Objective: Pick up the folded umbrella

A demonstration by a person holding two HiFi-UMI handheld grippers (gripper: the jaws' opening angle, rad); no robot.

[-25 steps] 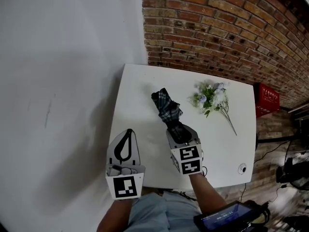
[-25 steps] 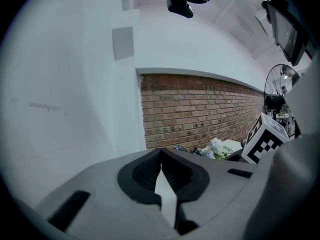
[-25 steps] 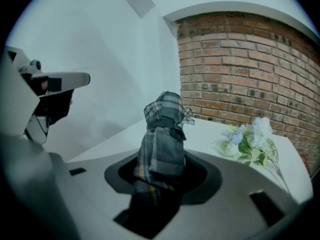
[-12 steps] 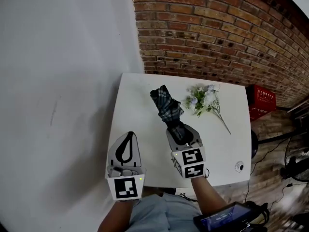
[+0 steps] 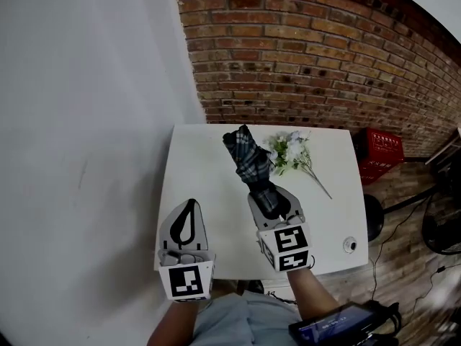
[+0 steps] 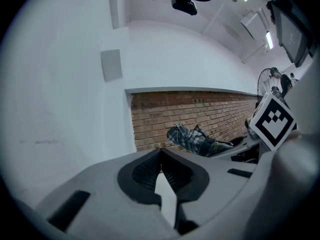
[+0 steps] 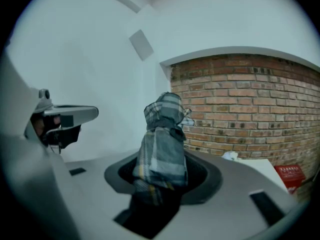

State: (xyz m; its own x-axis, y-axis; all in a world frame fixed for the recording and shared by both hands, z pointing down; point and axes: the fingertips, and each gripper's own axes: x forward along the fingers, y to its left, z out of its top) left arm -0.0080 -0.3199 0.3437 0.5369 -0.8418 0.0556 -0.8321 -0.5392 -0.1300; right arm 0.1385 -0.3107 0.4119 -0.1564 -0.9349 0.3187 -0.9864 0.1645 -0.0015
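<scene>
The folded plaid umbrella (image 5: 248, 158) hangs in the air above the white table (image 5: 194, 171), its handle end clamped in my right gripper (image 5: 272, 202), which is shut on it. In the right gripper view the umbrella (image 7: 162, 144) sticks out straight ahead between the jaws, against the brick wall. My left gripper (image 5: 186, 220) is at the left, held off the table, its jaws closed together with nothing between them (image 6: 161, 171). The left gripper view also catches the umbrella (image 6: 192, 139) to its right.
A bunch of artificial flowers (image 5: 292, 152) lies on the table to the right of the umbrella. A small round object (image 5: 350, 245) sits near the table's right front corner. A brick wall (image 5: 324, 56) stands behind, a white wall (image 5: 79, 121) at left, a red crate (image 5: 374, 157) at right.
Both grippers have risen. The right one has lifted the umbrella off the table. The table and flowers look smaller and farther below.
</scene>
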